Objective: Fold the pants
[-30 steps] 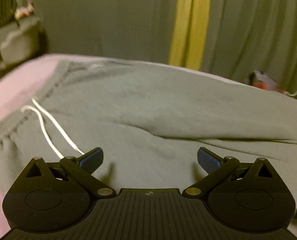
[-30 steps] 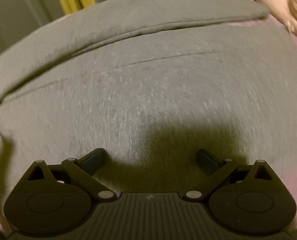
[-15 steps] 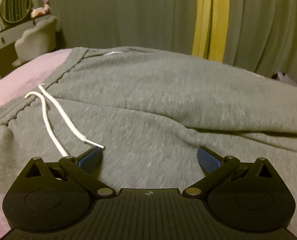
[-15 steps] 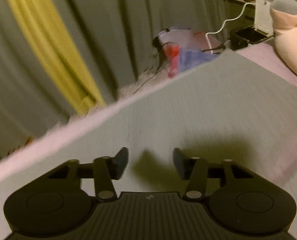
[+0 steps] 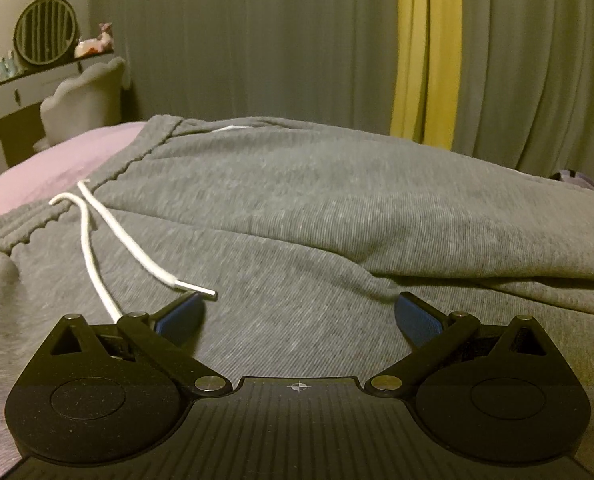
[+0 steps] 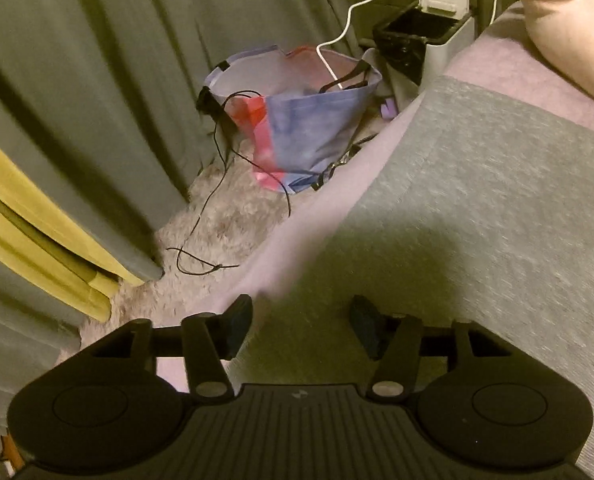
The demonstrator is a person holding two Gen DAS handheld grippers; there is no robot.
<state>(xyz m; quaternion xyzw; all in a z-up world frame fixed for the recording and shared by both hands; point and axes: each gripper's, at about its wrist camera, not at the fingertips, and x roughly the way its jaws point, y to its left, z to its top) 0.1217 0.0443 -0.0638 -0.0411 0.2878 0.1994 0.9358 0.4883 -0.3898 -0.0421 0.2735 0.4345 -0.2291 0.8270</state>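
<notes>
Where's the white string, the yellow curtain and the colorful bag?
white drawstring (image 5: 135,242): left wrist view, mid-cord.
yellow curtain (image 5: 427,52): left wrist view, middle of strip.
colorful bag (image 6: 313,128): right wrist view, blue side.

Pants (image 5: 317,216): heather grey, fine ribbed knit; greener grey in right wrist view (image 6: 497,208). Drawstring (image 5: 129,236): white, silvery tips. Bed sheet (image 5: 53,168): pale pink/lilac, plain. Curtains (image 5: 257,40): dull grey-green with vertical folds, one bright yellow strip (image 5: 425,52) between them. Left gripper (image 5: 299,314): black body, ridged stripe texture, blue finger pads (image 5: 417,318), silver pivot pins. Right gripper (image 6: 301,324): black, pads look dark navy in shadow. Bag (image 6: 297,120) on floor: lilac/blue with a red-pink patch, black straps. Rug (image 6: 225,216): beige, fluffy. Cables: one white (image 6: 353,12), one black (image 6: 213,200). Bin (image 6: 429,36): white shell, black inside. Chair (image 5: 85,100): light grey.
</notes>
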